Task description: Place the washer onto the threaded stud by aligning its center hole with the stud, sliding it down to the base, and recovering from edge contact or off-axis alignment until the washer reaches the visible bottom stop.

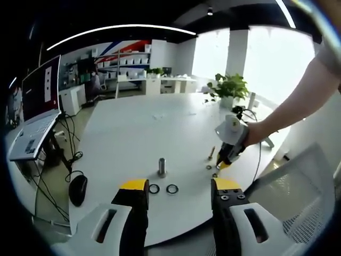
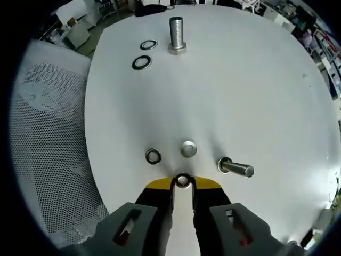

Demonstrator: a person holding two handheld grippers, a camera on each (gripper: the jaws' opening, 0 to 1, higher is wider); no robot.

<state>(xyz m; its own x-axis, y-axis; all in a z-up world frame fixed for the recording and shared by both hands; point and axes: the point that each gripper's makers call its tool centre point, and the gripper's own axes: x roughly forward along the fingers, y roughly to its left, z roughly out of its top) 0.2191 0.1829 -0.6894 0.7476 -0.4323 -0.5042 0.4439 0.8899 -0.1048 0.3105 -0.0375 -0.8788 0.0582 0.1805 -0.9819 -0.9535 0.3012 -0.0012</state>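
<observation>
- Looking fwd in left gripper view: left gripper (image 1: 178,188) hangs over near edge of white table (image 1: 128,133), jaws wide apart, nothing between them.
- Threaded stud (image 1: 162,166) stands upright on table just beyond the jaws; two washers (image 1: 163,189) lie flat side by side near its base, not on it.
- Right gripper (image 1: 222,162) comes in from the right w/ a person's hand (image 1: 256,133) and forearm behind it, tips down at table by a few small hardware bits; lying bolt (image 1: 211,153) just beside it.
- Bkgd: laptop (image 1: 33,133) at left, mouse (image 1: 78,190) off table edge, potted plant (image 1: 229,88) at far side, mesh chair (image 1: 298,197) at right.
- Right gripper view: right gripper (image 2: 183,184) jaws nearly together, pinched on a washer (image 2: 183,180) at the tips, low over the table (image 2: 250,96).
- Just past tips: another loose washer (image 2: 153,156) to left, a nut-like round piece (image 2: 188,149) centre, a bolt on its side (image 2: 236,168) to right.
- Stud (image 2: 176,33) upright at far end, well apart from held washer; bare, nothing on it. Two flat washers (image 2: 145,54) just left of it.
- Mesh chair (image 2: 48,149) along left.
</observation>
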